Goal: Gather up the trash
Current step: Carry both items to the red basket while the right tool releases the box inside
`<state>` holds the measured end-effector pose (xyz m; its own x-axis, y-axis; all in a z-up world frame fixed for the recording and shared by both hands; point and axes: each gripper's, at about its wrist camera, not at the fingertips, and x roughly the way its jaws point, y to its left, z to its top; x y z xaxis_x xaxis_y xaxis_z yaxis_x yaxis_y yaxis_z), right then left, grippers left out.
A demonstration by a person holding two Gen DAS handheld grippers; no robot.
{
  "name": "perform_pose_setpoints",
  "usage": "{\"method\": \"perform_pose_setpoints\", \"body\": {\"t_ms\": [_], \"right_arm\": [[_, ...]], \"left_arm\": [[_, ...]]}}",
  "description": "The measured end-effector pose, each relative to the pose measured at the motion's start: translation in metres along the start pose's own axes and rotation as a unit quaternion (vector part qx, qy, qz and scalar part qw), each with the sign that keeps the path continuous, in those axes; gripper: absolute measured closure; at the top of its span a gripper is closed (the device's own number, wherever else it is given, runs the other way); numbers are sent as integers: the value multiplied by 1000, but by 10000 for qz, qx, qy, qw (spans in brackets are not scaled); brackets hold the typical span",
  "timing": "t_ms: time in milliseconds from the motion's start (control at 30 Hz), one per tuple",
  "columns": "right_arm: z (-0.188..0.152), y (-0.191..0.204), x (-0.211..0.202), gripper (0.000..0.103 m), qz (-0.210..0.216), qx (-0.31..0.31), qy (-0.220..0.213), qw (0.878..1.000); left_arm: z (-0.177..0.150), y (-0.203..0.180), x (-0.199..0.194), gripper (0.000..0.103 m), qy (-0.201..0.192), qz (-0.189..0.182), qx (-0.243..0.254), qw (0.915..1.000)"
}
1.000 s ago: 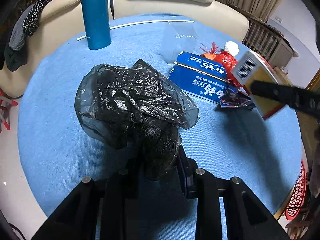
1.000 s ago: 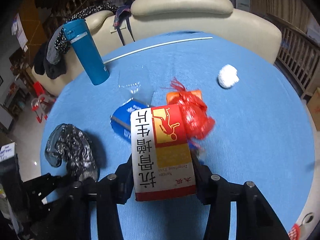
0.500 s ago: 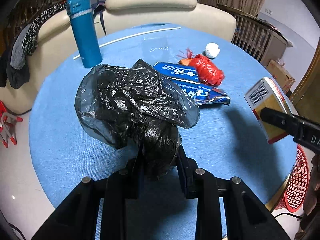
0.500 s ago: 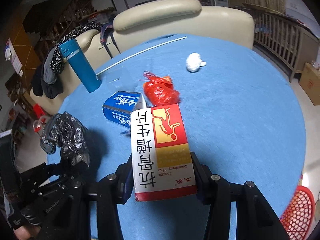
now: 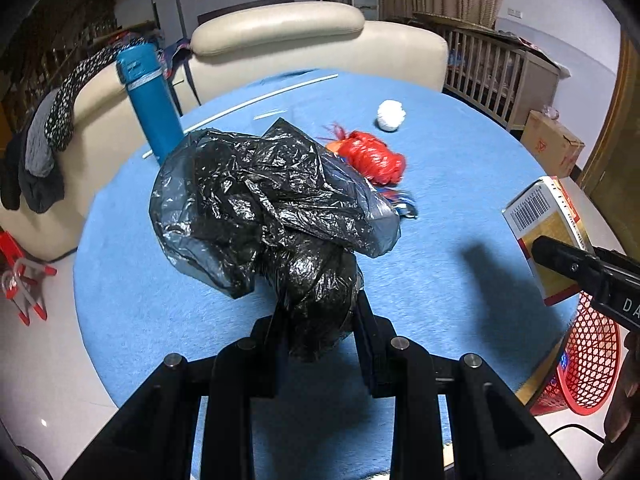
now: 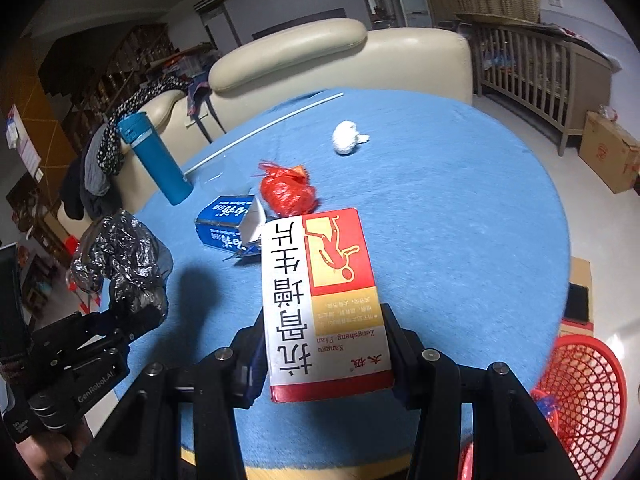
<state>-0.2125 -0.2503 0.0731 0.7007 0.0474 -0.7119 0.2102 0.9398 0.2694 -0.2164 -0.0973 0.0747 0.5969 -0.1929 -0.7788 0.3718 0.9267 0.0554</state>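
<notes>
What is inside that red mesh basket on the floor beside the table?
Through the red basket's mesh, only a bit of blue scrap near its rim shows in the right view. The table's edge and the black tool cover the rest, so its bottom stays unseen.

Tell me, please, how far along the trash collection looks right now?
Partway. In hand: left claw grips the black bag, right claw the medicine box, near the red basket. Left on the table: blue box, red bag, white wad.

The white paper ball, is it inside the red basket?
No, the white paper ball lies on the blue table, far from the red basket.
</notes>
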Motion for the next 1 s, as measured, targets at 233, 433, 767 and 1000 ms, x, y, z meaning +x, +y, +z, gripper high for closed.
{"method": "perform_pose_setpoints", "body": {"t_ms": [233,433,767,1000], "right_arm": [[-14,-26,-18,51,-148,175,-106,9997],[-25,-54,-36,51,-308,413,-250,9984],[-50,-109,-66,51,-690,929,-377,9926],[-75,-159,-88,51,-1113,1371,-352,9836]], "left_arm": [[1,-17,-4,73,-46,-32,289,9996],[1,-21,-5,73,-72,-118,578,9982],[-1,-55,-11,73,-108,-310,985,9946],[-2,-99,-17,73,-155,-594,1414,9880]]}}
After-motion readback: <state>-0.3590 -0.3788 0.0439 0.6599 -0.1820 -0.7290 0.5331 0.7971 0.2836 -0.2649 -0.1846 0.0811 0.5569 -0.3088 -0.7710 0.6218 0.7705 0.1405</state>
